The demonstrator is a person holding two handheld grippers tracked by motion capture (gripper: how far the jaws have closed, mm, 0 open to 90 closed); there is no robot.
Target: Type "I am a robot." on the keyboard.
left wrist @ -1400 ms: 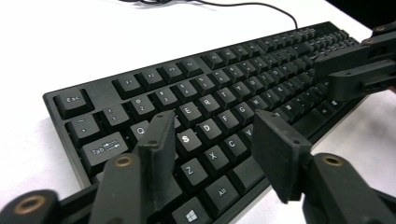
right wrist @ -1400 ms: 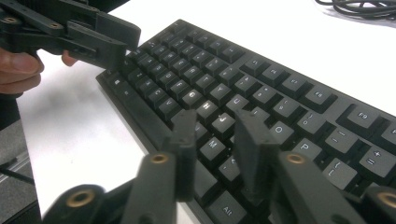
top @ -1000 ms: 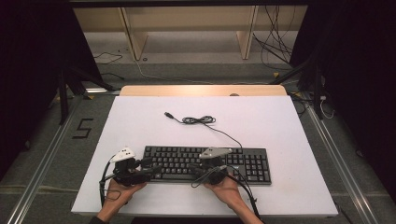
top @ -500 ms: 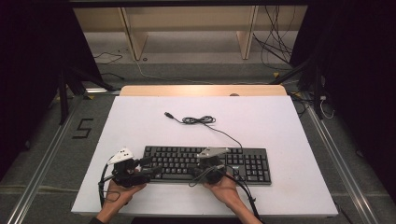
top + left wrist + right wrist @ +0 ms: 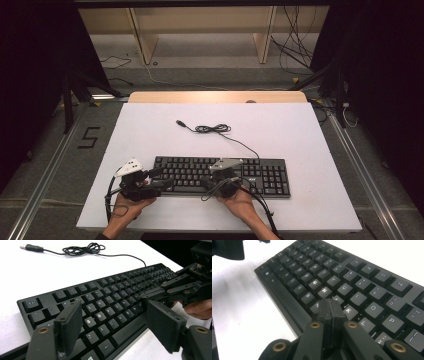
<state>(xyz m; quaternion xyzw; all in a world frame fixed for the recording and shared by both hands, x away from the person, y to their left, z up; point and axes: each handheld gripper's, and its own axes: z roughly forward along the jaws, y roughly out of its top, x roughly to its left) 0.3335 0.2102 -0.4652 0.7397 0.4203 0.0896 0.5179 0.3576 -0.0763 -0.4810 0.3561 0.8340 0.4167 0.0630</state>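
A black keyboard [image 5: 270,176] lies across the near half of the white table [image 5: 280,130]. Its coiled cable [image 5: 212,129] ends in a USB plug [image 5: 181,123] farther back. My left gripper [image 5: 161,181] hovers at the keyboard's left front corner. In the left gripper view its jaws [image 5: 113,315] stand open over the lower letter rows of the keyboard [image 5: 112,290]; they have just been opening, with nothing held between them. My right gripper [image 5: 226,173] is shut, pads together. In the right gripper view its tip [image 5: 330,303] rests at the keys by H and N.
The cable [image 5: 82,248] and plug [image 5: 31,247] lie on bare table behind the keyboard. The right gripper's linkage [image 5: 175,287] and a hand [image 5: 200,308] sit close to the right of the left jaws. Wooden shelving [image 5: 200,25] and loose wires stand beyond the table.
The left gripper's jaws look slightly wider apart than a second ago. Both hands and the keyboard have stayed where they were.
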